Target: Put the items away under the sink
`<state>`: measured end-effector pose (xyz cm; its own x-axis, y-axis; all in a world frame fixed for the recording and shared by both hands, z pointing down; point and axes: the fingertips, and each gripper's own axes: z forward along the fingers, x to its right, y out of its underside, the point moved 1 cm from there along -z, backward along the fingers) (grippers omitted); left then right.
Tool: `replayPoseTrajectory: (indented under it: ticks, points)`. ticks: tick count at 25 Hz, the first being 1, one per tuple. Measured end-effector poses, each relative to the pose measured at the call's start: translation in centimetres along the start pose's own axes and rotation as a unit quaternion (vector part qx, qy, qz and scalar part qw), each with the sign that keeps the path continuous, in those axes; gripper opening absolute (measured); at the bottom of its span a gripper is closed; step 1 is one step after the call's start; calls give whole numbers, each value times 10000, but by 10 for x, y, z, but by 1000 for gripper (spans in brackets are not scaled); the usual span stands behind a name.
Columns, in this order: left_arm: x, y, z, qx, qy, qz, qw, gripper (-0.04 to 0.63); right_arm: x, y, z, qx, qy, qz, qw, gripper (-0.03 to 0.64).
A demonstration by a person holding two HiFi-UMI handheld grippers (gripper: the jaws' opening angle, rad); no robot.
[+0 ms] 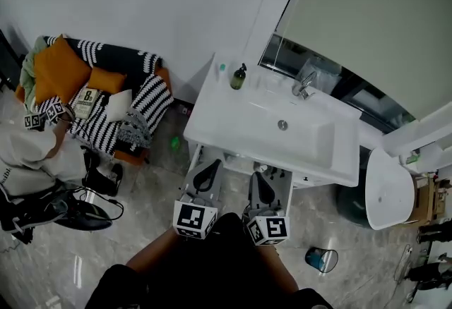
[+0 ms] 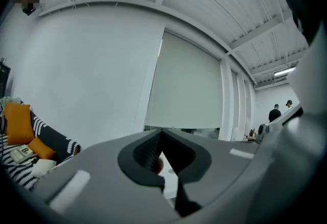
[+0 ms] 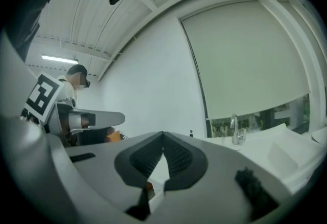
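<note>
Before the sink point(image 1: 212, 124), the left gripper point(image 1: 208, 170) and right gripper point(image 1: 260, 186) are pointing level toward the space beneath it, jaws closed tip to tip on nothing, probably because nothing is picked yet. A soap bottle point(image 1: 238, 77) is standing on its back left corner.

Bathroom setup w/ sink point(image 1: 236, 111), toilet point(image 1: 387, 193); sofa point(image 1: 116, 55) beside.
</note>
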<state>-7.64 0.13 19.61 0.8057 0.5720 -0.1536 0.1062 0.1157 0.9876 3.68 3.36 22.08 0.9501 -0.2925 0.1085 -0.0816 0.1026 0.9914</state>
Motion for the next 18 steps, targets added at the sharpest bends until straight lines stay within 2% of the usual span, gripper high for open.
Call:
replayPoseTrajectory:
  ticks: [6, 10, 18]
  points:
    - [-19, 5, 23, -10, -106, -169, 9998, 8, 11, -1, 36, -56, -47, -172, 9998, 15]
    - [-28, 4, 54, 80, -125, -120, 9998, 8, 34, 0, 71, 31, -134, -159, 9998, 15]
    - [-59, -7, 133, 138, -460, -86, 9988, 8, 83, -12, 146, 3, -426, -215, 9989, 15]
